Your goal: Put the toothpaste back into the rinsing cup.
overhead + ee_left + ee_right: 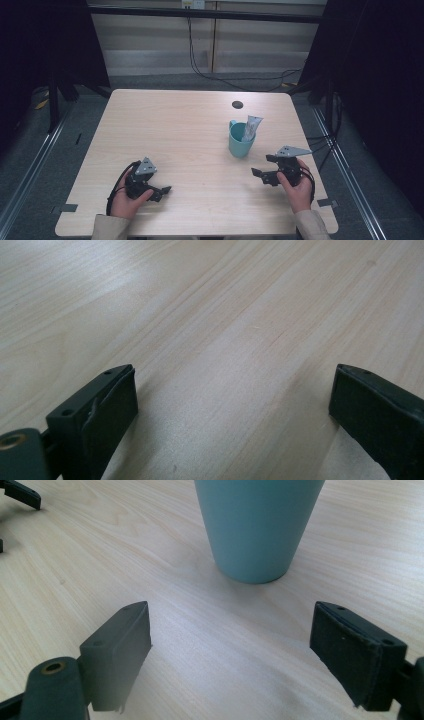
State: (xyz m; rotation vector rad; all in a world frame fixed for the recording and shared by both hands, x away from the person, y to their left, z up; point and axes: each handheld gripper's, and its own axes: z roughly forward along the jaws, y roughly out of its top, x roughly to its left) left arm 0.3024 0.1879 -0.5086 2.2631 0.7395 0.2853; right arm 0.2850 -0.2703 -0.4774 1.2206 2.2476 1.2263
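Just ahead of the right tool (263,172), whose jaws gape wide and empty, stands the teal cup (240,139) with a tube (250,127) leaning inside, likely for pulling out; the left tool (161,192) rests wide on the worktop (175,130).

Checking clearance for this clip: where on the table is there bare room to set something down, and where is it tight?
The table's whole far-left half is bare wood, from the far edge down to the left gripper. The near middle strip between the left gripper and right gripper is free too. It is tight on the right: the teal cup holding a tube stands just beyond the right gripper.
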